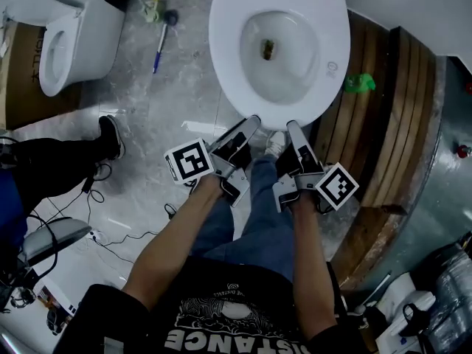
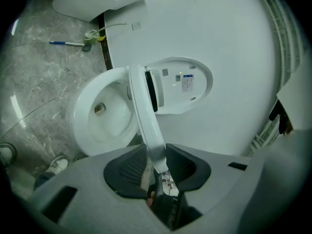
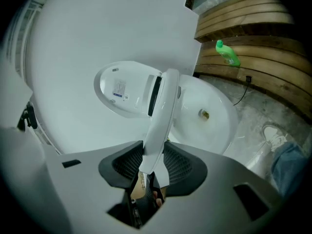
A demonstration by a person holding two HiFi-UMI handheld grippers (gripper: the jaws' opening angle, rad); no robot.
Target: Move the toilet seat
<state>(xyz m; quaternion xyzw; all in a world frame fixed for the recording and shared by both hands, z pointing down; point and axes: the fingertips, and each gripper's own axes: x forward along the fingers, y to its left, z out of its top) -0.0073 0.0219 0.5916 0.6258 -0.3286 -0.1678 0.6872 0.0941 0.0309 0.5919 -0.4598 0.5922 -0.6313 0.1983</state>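
Note:
The white toilet seat is held by its front edge, lifted off the bowl, and shows edge-on in both gripper views. My left gripper is shut on the seat's front rim, left of centre. The rim runs down between the dark pads of the left gripper. My right gripper is shut on the same rim just to the right. There the seat is pinched in the right gripper. The lid stands up behind the seat.
A second white toilet stands at the upper left, with a blue-handled brush on the marble floor beside it. Curved wooden boards and a green bottle lie to the right. Cables and another person's shoe are on the left.

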